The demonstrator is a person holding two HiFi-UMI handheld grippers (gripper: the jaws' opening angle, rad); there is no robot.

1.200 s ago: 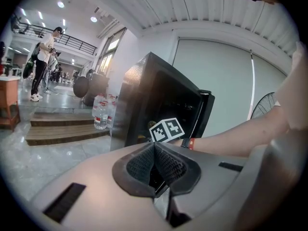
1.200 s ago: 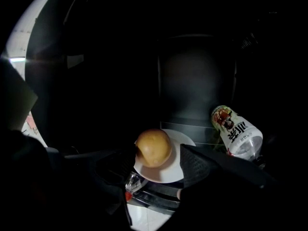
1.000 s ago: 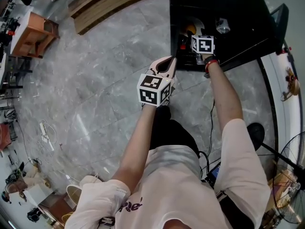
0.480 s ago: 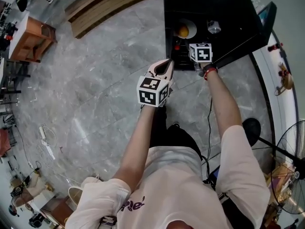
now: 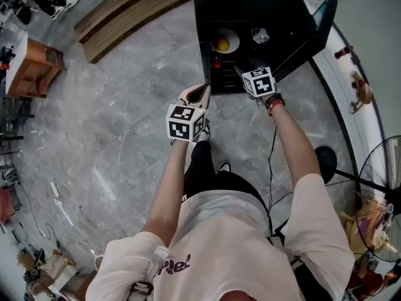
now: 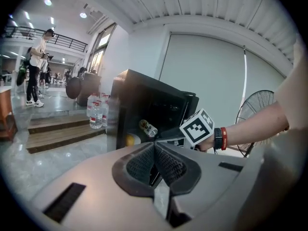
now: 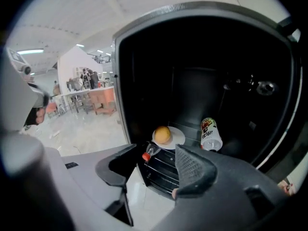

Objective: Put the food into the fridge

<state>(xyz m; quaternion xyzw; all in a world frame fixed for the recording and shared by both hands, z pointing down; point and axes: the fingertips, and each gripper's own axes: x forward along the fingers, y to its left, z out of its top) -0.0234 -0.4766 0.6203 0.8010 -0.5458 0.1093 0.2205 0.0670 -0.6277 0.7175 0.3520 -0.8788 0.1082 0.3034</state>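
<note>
The black fridge [image 5: 250,5] stands open in front of me. On its shelf lie a white plate [image 7: 175,137] with a round orange fruit [image 7: 163,134], a can [image 7: 211,134] on its side and a red-capped bottle [image 7: 147,154]. My right gripper [image 5: 247,73] hovers at the fridge's mouth; in the right gripper view it [image 7: 156,160] is open, its jaws have just been closing a little, and nothing is between them. My left gripper [image 5: 197,95] hangs over the floor left of the fridge front, shut and empty [image 6: 155,148].
The fridge door [image 5: 307,33] swings out to the right. A standing fan [image 5: 382,180] is at the far right. Wooden steps [image 5: 119,11] with water bottles [image 6: 95,114] lie left of the fridge. People [image 6: 36,66] stand far off in the hall.
My right gripper has drawn back out of the fridge, uncovering the plate with the fruit. My left gripper has risen slightly. Both stay empty.
</note>
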